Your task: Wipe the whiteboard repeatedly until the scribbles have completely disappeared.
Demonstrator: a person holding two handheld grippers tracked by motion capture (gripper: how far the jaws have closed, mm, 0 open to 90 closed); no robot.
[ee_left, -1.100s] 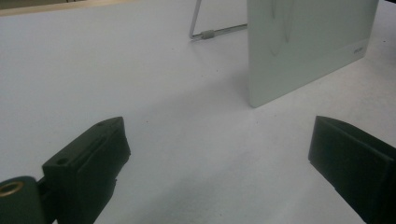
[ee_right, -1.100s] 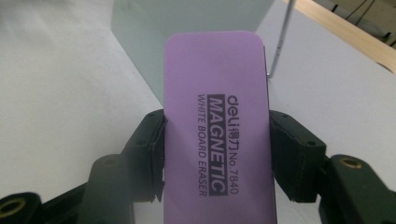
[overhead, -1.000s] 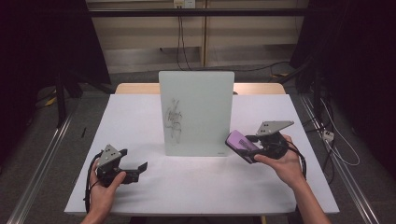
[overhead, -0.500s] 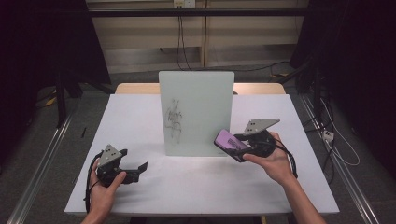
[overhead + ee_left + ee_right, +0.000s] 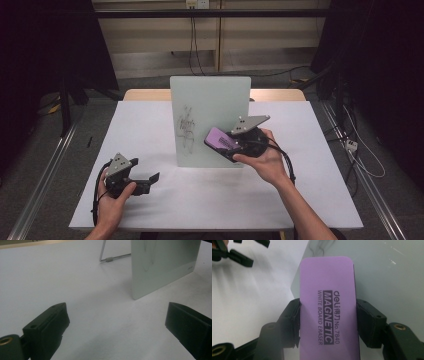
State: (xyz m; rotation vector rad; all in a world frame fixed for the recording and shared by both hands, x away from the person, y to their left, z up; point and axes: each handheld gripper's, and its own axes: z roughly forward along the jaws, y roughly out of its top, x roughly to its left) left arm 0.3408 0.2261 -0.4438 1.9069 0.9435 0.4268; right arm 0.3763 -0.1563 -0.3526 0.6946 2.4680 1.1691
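One whiteboard [image 5: 210,120] stands on the one worktop [image 5: 150,120], with one patch of scribbles [image 5: 186,131] on its face and one wire stand [image 5: 110,257] behind it. There is one purple eraser [image 5: 328,307]. Two claws: the left claw [image 5: 150,178] and the right claw [image 5: 225,145]. Two hands hold them, one each.

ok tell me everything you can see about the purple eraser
The purple eraser is a flat oblong block with rounded corners and a matte, foam-like top. Black print reads "deli MAGNETIC WHITE BOARD ERASER No. 7840". A dark layer shows along its underside edge. The right claw is shut on its long sides, pads pressing both edges. It is held off the table, tilted, in front of the upright whiteboard, near the scribbles. Whether it touches the board cannot be told.
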